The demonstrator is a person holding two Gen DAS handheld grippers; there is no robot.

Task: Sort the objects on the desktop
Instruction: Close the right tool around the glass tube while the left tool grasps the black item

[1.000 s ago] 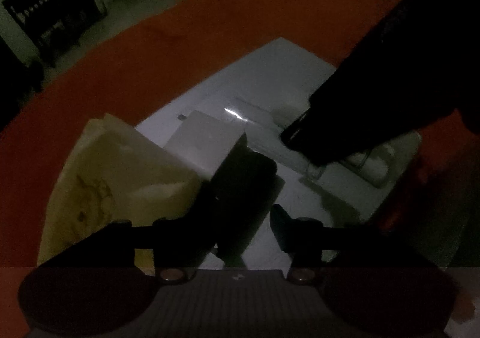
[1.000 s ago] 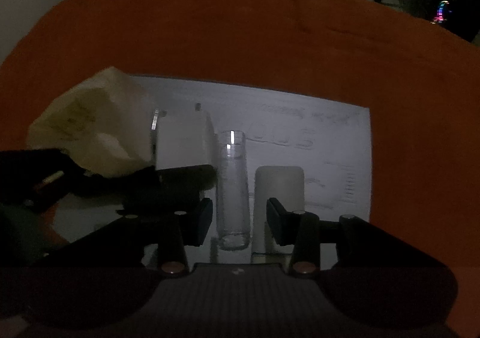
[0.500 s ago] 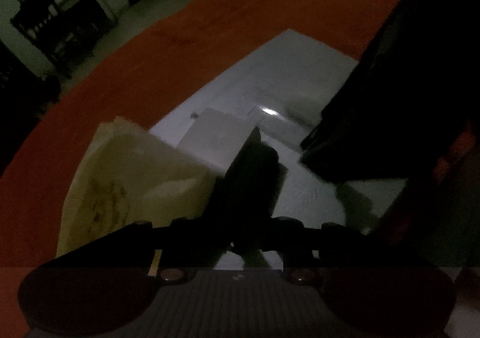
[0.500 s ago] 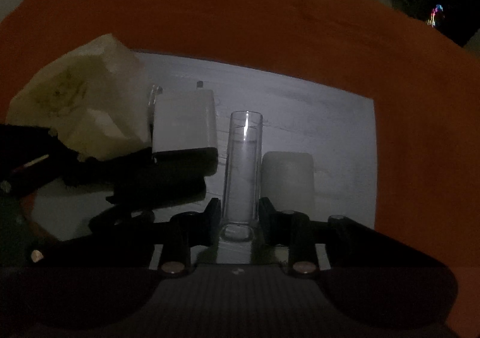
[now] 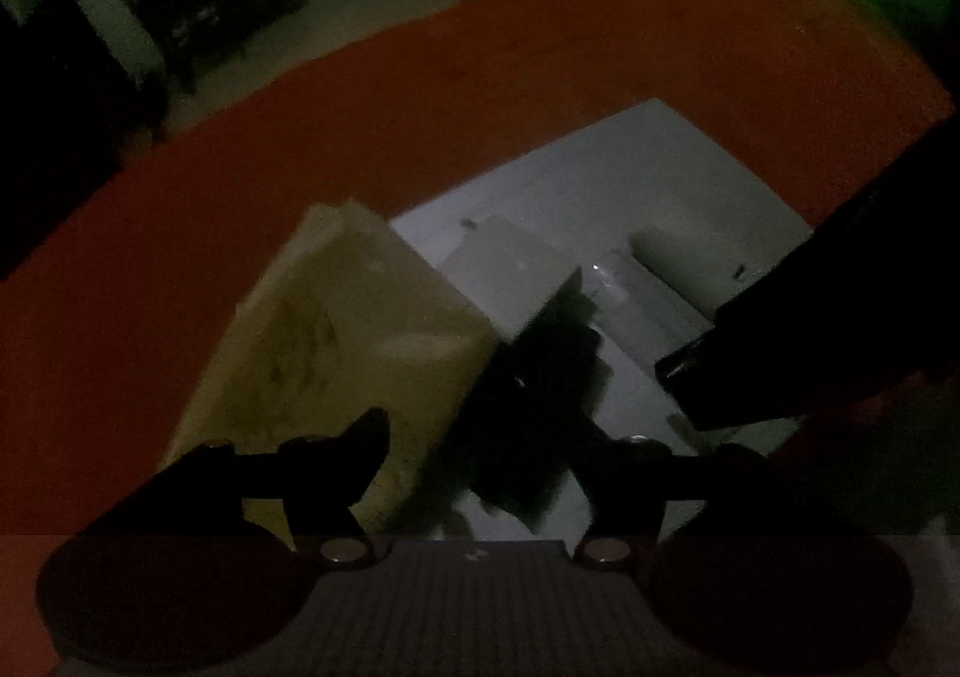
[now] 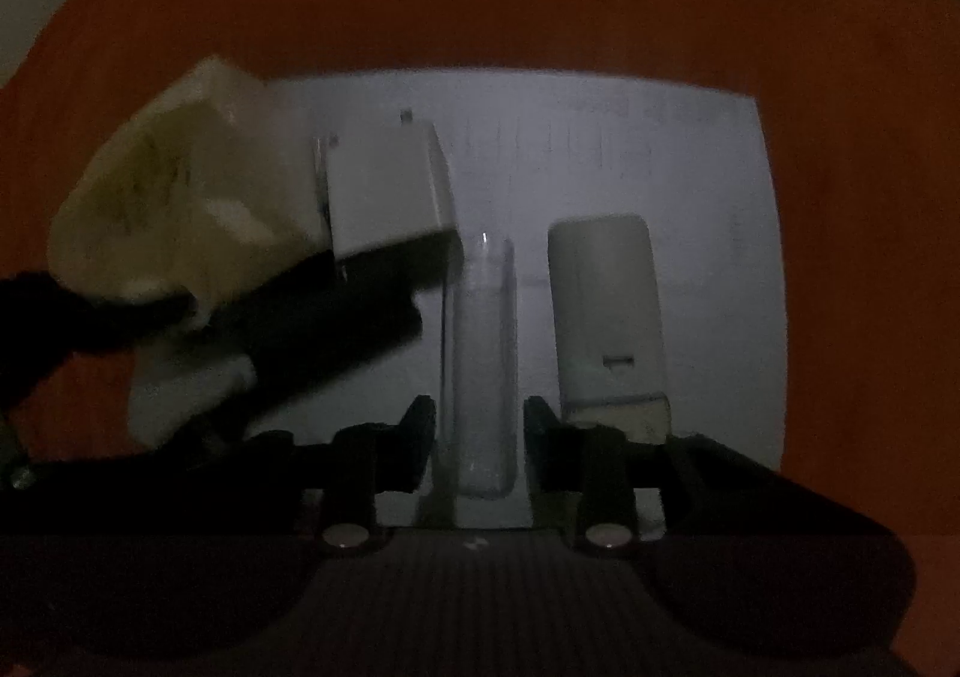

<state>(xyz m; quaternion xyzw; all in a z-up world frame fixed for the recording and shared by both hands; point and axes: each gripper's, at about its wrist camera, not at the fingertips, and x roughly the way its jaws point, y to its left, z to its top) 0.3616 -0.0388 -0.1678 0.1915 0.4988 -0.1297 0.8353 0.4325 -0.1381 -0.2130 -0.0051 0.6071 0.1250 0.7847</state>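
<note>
The scene is dark. A white sheet (image 6: 690, 149) lies on the orange table (image 6: 480, 5). My right gripper (image 6: 479, 419) is shut on a clear glass tube (image 6: 480, 353) that points away from me. A white rounded case (image 6: 606, 311) lies to its right. A white charger block (image 6: 384, 191) and a black object (image 6: 336, 311) lie to its left, beside a crumpled yellowish bag (image 6: 174, 203). My left gripper (image 5: 489, 437) is open around the black object (image 5: 534, 401), with the bag (image 5: 336, 353) at its left finger. The charger (image 5: 510, 275) lies beyond it.
In the left wrist view the right gripper's dark body (image 5: 810, 353) fills the right side over the sheet (image 5: 630, 173). The white case (image 5: 684, 269) lies near it. Dark furniture (image 5: 198, 11) stands beyond the table's far edge.
My left gripper was shut on the black object half a second ago and now stands open. My right gripper closed on the glass tube and holds it.
</note>
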